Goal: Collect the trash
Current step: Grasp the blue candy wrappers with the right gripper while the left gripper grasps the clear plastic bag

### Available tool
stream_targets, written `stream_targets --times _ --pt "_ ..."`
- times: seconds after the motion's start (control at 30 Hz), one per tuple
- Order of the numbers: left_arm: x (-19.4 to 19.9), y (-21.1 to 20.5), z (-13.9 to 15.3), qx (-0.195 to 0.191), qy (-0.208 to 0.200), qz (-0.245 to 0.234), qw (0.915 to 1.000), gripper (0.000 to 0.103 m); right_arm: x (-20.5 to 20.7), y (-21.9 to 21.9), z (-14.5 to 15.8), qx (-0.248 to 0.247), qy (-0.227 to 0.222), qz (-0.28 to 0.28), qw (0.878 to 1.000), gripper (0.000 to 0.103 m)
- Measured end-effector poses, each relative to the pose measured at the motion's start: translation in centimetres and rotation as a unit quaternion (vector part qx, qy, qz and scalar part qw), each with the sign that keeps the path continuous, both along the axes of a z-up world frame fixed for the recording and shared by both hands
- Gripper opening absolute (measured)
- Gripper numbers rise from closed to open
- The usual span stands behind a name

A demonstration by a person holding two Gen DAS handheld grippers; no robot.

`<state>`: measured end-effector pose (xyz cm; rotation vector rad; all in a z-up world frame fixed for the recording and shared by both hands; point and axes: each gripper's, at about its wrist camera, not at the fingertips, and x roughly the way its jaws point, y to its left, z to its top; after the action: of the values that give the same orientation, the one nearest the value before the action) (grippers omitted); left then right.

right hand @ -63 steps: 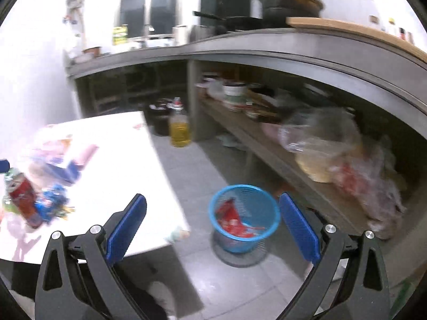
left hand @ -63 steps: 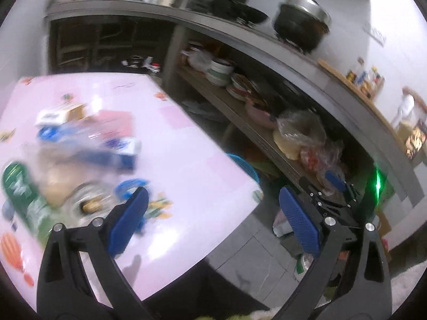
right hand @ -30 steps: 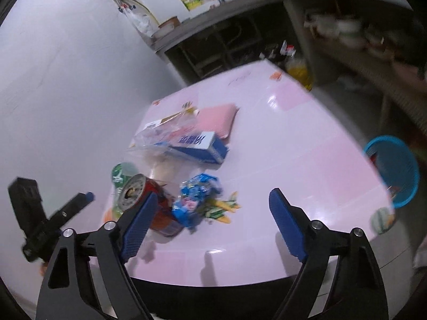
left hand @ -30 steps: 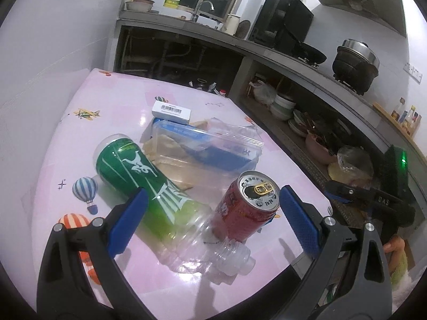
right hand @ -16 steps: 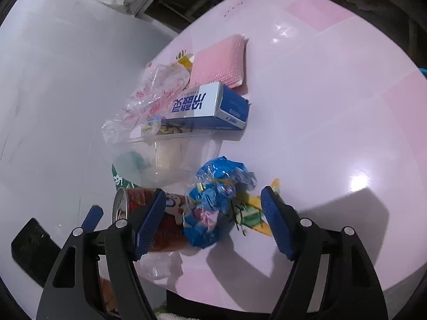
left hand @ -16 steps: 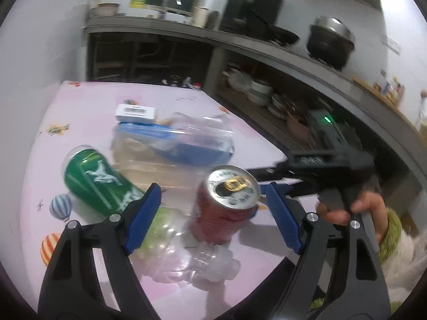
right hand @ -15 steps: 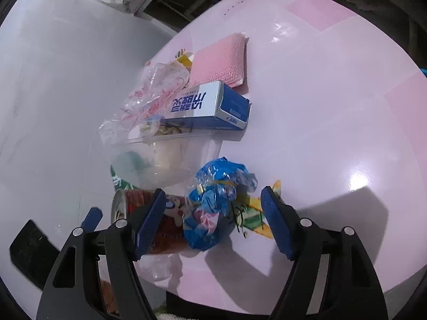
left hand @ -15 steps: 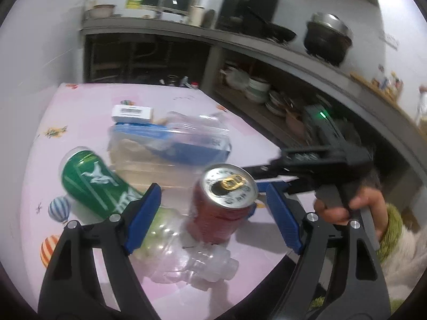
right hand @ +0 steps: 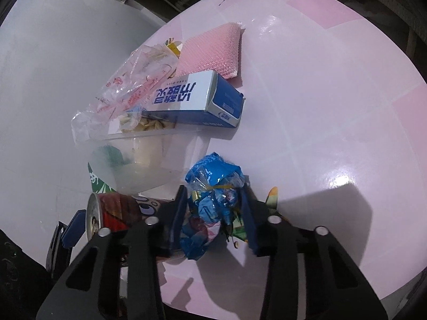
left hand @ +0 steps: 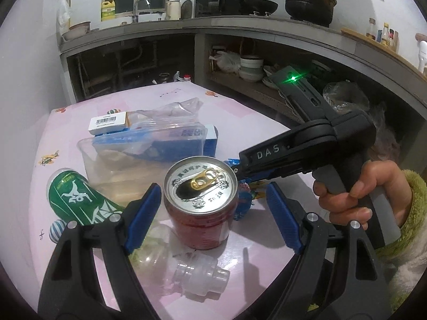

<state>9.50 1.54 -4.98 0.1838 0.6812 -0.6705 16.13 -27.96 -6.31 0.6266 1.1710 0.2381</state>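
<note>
The pink glossy worktop (right hand: 333, 85) fills most of the right wrist view and the middle of the left wrist view. On it, in the upper middle of the right wrist view, lies a blue and white cardboard box (right hand: 197, 101), with a clear rectangular plastic tub (right hand: 138, 160) just below it, at centre left of the frame. In the left wrist view a green-labelled clear plastic bottle (left hand: 77, 197) lies on its side at lower left.

The left tool (left hand: 213, 216) stands at lower centre of its view, its blue pads wide on either side of an upright red drink can (left hand: 201, 202), neither pad touching it.

The right tool (right hand: 213, 213), at lower centre of its own view, is closing, with a crumpled blue plastic wrapper bundle (right hand: 213, 194) between its pads, both of which already press the bundle's sides. In the left wrist view a hand (left hand: 360, 194) in a green fuzzy sleeve grips that tool's handle at right.
</note>
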Motion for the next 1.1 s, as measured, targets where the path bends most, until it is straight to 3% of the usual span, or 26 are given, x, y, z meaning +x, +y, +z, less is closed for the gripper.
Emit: stream_targets --times 0.3,0.5,0.6,0.7,0.77,0.83,0.97,1.1 --pt "1.0 1.0 1.1 -0.022 0.001 0.021 0.9995 0.077 -1.5 -1.8 0.2 -0.035 -0.020 -0.014 0.999 0.024" --pt "4.7 2.3 4.3 -0.074 0.015 0.033 0.9966 0.077 -2.7 -4.0 0.1 -0.055 -0.033 -0.038 0.997 0.024" --pt "7.3 1.3 5.6 -0.074 0.022 0.022 0.9967 0.076 -3.0 -4.8 0.2 -0.066 -0.039 -0.049 0.996 0.023" --pt "9.8 -1.0 5.9 -0.039 0.035 0.009 0.9986 0.069 -3.2 -5.4 0.3 -0.066 -0.045 -0.056 0.995 0.023" --pt "11.6 -3.1 5.3 0.009 0.055 -0.008 0.9984 0.060 -3.3 -5.7 0.3 -0.069 -0.049 -0.057 0.995 0.023" --pt "12.8 -5.1 4.3 0.063 0.066 -0.016 0.9957 0.059 -3.1 -5.6 0.0 -0.065 -0.051 -0.058 0.995 0.023" --pt "14.6 -8.5 2.0 0.190 0.071 -0.037 0.9784 0.054 -3.2 -5.9 0.0 -0.056 -0.056 -0.059 0.995 0.023" --pt "15.0 -10.1 0.7 0.268 0.065 -0.056 0.9596 0.050 -3.3 -6.1 -0.2 -0.046 -0.060 -0.060 0.995 0.023"
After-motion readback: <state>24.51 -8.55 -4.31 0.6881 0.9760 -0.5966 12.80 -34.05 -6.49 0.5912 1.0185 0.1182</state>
